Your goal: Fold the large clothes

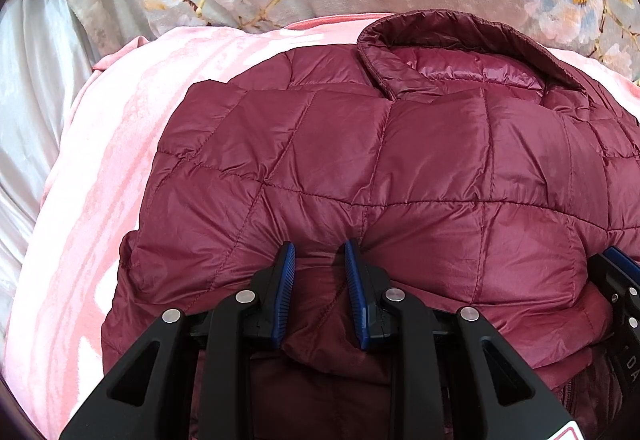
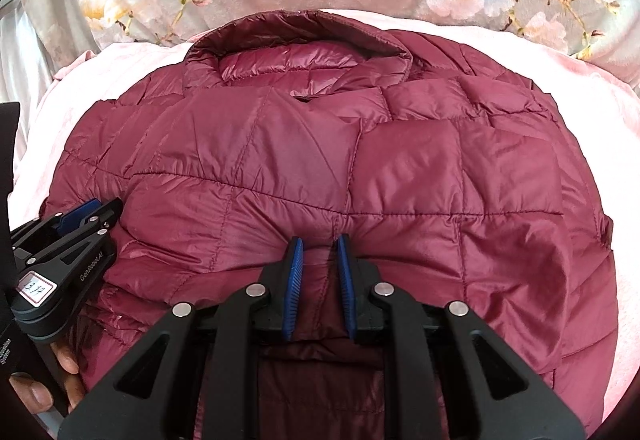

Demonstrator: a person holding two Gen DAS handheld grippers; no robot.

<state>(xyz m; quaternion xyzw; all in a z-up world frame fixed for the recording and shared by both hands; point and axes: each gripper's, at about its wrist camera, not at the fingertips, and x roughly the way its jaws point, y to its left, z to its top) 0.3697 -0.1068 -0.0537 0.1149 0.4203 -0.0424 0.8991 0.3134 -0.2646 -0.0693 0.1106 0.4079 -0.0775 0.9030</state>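
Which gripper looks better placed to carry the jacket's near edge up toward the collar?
Neither clearly: left gripper and right gripper both pinch the maroon quilted jacket along its near fold.

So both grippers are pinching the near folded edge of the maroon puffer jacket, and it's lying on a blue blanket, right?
Not blue: in the left wrist view the blanket under the jacket is pink. Left gripper and right gripper do pinch its near folded edge.

Left tongs [image 1: 320,250] and right tongs [image 2: 320,244] angle downward, both pinched on fabric.
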